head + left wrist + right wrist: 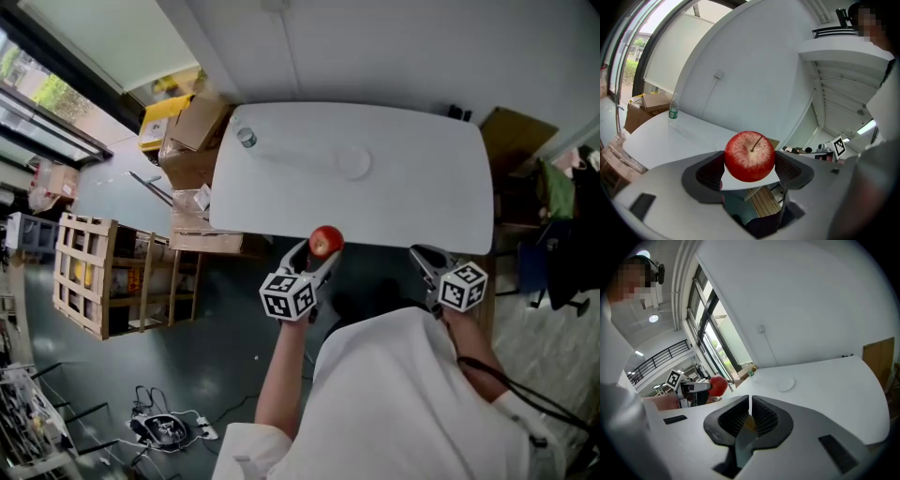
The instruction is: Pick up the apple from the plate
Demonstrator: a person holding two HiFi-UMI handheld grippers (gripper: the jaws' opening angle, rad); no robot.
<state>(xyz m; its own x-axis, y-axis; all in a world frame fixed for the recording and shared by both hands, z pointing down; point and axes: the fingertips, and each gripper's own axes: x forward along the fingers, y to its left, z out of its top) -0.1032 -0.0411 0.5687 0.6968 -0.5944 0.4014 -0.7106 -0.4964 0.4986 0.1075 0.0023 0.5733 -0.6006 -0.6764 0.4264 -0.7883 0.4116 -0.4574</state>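
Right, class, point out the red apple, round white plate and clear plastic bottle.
red apple (750,156), left gripper view, front skin.
round white plate (786,384), right gripper view, bare middle.
clear plastic bottle (246,138), head view, body.

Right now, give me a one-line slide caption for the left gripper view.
Left gripper grips the red apple between its jaws; white table and a bottle lie beyond.

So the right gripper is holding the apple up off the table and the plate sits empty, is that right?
Not quite. It is the left gripper that holds the apple, as the left gripper view shows. The right gripper is shut on nothing. The rest stands: the apple is off the table and the plate is empty.
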